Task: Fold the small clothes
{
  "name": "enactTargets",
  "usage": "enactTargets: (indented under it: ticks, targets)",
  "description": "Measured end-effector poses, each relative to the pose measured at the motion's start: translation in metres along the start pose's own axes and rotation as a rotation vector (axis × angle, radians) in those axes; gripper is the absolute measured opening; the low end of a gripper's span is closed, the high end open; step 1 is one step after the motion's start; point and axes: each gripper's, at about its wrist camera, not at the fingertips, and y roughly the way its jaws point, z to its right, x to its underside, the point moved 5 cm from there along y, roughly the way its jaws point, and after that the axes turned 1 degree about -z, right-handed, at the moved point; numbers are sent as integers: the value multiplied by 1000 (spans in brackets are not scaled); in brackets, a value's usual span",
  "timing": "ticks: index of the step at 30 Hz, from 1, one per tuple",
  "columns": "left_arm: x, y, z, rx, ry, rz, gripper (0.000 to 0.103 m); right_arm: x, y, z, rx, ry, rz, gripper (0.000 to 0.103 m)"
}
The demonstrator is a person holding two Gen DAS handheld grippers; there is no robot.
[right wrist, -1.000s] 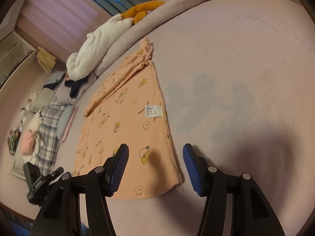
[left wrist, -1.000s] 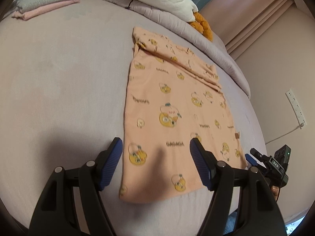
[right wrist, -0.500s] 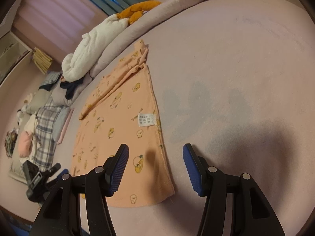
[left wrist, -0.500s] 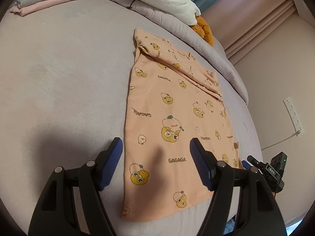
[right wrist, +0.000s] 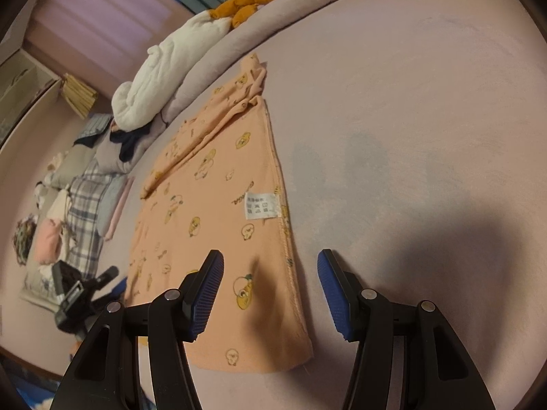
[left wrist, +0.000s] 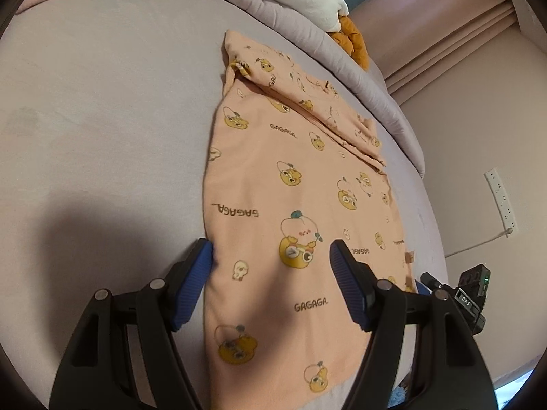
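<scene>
A peach garment (left wrist: 301, 184) printed with yellow cartoon figures and "GAGAGA" lies flat on the grey bed, its far end folded over. My left gripper (left wrist: 271, 259) is open and empty above the garment's near left part. In the right wrist view the garment (right wrist: 212, 184) shows a white care label (right wrist: 261, 206) near its right edge. My right gripper (right wrist: 270, 273) is open and empty above the garment's near right edge. Each gripper shows in the other's view: the right gripper (left wrist: 458, 297) and the left gripper (right wrist: 85, 290).
A grey duvet roll (left wrist: 307, 17) with a white blanket (right wrist: 164, 65) and an orange plush (right wrist: 246, 3) lies along the bed's far side. Folded clothes are stacked (right wrist: 85, 191) at the left. A wall socket strip (left wrist: 499, 201) is at the right.
Both grippers have moved forward and lower over the garment's near end. The garment looks larger in both views. Both stay open.
</scene>
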Motion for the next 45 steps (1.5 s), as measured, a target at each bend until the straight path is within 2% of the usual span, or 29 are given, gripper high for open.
enactTargets:
  ticks: [4,11,15,17,24,29,35,38,41,45]
  targets:
    - [-4,4,2,4,15,-8,70,-8,8,-3,-24,-5,-21,57]
    - [-22,3,-9,13,-59,37,70,-36,31,-2,-104,39,-42,57]
    - [-28,8,-16,58,-114,21,70,-46,43,-3,-147,61,-60,57]
    - [-28,7,-13,61,-103,11,69,-48,46,-5,-157,66,-66,57]
    - [-9,3,-4,75,-59,-31,68,-42,46,-12,-133,19,-92,57]
    - [18,-4,5,99,-8,-71,68,-27,41,-17,-151,-17,-127,57]
    - [47,-13,15,172,10,-119,68,-4,30,-18,-208,-19,-167,57]
    - [58,-14,21,194,22,-136,62,11,23,-22,-226,-30,-188,56]
    - [57,-11,19,181,17,-133,53,21,19,-23,-237,-31,-198,55]
    - [52,-3,9,184,-57,-131,25,20,21,-20,-239,-2,-191,49]
